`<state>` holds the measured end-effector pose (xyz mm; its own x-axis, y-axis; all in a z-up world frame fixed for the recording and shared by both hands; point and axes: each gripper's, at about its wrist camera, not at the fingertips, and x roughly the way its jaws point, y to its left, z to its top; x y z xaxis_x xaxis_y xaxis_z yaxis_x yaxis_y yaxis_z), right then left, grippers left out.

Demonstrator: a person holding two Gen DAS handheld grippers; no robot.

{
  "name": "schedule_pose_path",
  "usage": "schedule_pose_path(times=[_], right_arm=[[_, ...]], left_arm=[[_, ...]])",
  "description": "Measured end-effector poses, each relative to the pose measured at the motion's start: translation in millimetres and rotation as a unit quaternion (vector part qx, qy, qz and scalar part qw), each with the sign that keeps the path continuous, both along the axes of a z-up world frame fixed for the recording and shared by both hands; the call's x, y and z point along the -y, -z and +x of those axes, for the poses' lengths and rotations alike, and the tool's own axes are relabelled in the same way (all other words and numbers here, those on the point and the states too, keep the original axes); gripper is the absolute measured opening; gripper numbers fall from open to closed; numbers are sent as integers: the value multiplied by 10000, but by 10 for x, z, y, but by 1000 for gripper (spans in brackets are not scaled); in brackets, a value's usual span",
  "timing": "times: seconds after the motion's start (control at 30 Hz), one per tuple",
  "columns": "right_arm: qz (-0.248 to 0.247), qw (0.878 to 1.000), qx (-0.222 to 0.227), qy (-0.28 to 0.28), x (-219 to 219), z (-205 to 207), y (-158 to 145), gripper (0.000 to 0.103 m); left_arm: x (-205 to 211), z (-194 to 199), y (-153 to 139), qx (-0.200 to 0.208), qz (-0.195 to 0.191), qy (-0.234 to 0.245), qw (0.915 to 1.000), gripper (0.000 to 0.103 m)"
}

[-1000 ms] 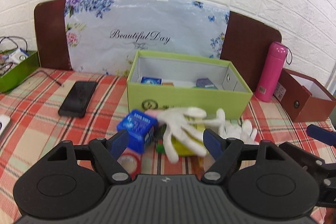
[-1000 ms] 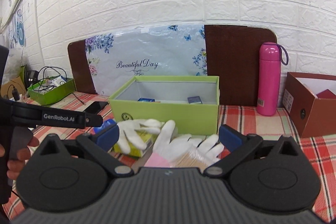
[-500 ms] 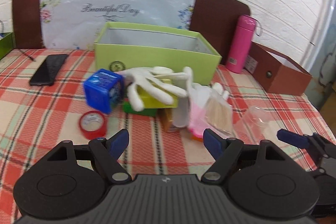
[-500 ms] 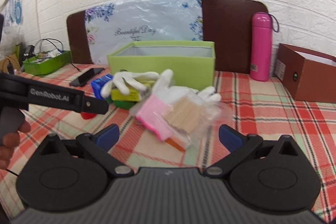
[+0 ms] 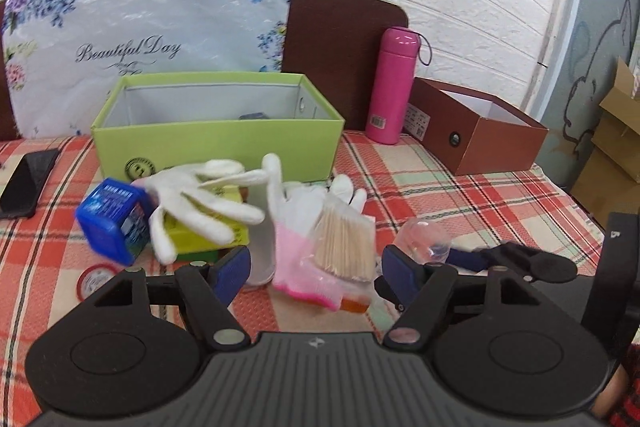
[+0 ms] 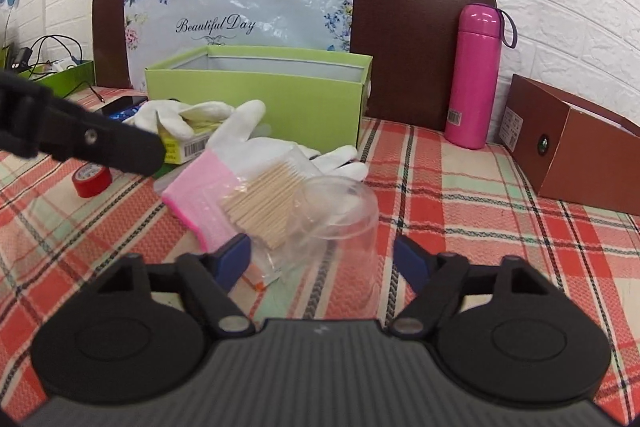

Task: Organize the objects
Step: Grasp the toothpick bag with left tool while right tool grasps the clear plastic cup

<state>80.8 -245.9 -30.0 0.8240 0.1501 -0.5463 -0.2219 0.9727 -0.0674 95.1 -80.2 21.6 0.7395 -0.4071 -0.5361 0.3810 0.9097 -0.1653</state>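
Leftmost, a phone (image 5: 28, 177) lies on the checked bench (image 5: 460, 195), then a blue tub (image 5: 114, 219) and a red tape roll (image 6: 91, 180). Just right of the tub, a white glove (image 5: 192, 193) drapes over a yellow box (image 6: 188, 145), with the green box (image 5: 216, 135) behind. Near the middle, the left gripper (image 5: 314, 269) hovers with fingers spread, holding nothing, before a pink-cuffed glove (image 6: 224, 183) and a bag of wooden sticks (image 5: 344, 239). Further right, the right gripper (image 6: 322, 257) has its fingers apart on either side of a clear plastic cup (image 6: 340, 223), not clamping it. Far right stand a pink bottle (image 5: 394, 85) and a brown box (image 5: 476, 131).
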Motion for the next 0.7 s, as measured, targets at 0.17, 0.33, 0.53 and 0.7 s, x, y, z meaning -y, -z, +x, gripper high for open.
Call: schedule_pose_path(times=[0.17, 0.33, 0.53, 0.7], right_arm=[[161, 9997, -10, 190, 184, -129, -29, 50], [402, 9976, -37, 562, 469, -292, -76, 50], [619, 9951, -30, 775, 655, -404, -120, 50], [721, 9941, -4, 806, 663, -424, -132, 50]], left_arm=[[297, 193, 48, 33, 125, 159, 9998, 76], [645, 417, 235, -40, 552, 466, 9974, 76], [932, 620, 473, -194, 1167, 398, 9922, 76], [975, 540, 548, -136, 1558, 683, 9853, 38]])
